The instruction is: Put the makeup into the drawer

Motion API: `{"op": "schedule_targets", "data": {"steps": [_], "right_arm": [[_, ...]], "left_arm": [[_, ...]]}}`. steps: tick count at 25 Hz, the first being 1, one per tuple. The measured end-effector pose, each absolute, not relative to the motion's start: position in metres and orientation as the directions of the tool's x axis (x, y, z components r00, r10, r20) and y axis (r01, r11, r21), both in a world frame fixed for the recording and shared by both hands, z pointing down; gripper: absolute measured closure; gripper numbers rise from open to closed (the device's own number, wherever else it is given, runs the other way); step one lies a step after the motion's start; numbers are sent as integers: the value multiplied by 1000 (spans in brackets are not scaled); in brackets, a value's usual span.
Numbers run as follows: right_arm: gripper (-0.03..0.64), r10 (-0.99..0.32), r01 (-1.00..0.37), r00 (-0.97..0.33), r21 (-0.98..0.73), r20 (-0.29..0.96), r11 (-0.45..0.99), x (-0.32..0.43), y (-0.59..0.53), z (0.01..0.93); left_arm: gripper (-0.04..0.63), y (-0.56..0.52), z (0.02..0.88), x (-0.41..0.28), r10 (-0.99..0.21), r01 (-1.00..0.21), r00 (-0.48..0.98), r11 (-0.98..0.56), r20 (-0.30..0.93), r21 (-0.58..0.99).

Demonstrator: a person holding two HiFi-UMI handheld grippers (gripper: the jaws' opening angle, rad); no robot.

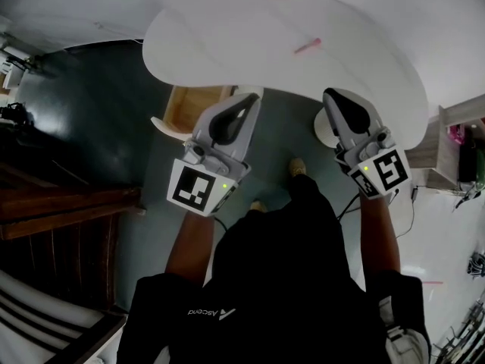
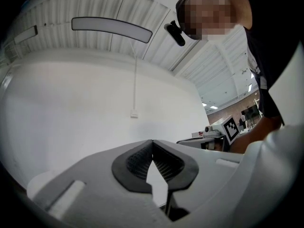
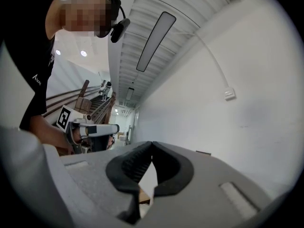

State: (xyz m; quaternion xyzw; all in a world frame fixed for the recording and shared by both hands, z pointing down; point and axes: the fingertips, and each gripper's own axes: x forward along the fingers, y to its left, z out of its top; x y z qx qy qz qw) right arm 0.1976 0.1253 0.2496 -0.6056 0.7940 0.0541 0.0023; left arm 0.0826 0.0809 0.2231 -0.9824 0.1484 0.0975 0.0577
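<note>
Your left tool (image 1: 246,101) and right tool (image 1: 335,97), both closed and empty, hover at the desk (image 1: 227,36) edge. The pink makeup stick (image 1: 308,46) lies ahead at twelve o'clock. The open drawer (image 1: 193,105), at the left tool's nine, seems ready.

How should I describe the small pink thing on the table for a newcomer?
Find the big white round table in the head view. Right of its middle lies a thin pink stick, alone. Its pink colour stands out against the bare white top around it.
</note>
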Motion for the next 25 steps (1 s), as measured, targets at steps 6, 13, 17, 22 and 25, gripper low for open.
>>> {"op": "schedule_targets", "data": {"steps": [6,13,17,22,25], "right_arm": [[614,-936,-925,-351,161,-12,345,256,83,260],[614,-901,-874,-429,223,64,432,328,24,279],[614,-867,-814,-478,298,143,498,352,-7,296],[614,-814,-739,-528,340,243,581,377,-38,320],[614,-770,-681,-557,359,311,638,382,-54,341]], "left_arm": [[584,45,230,136,-327,-347,928,-933,-182,-95],[584,-5,243,203,-410,-428,898,-898,-158,-104],[584,-29,246,228,-461,-476,876,-873,-140,-101],[584,-51,252,256,-498,-510,859,-854,-123,-101],[584,-60,257,264,-503,-513,857,-854,-109,-91]]}}
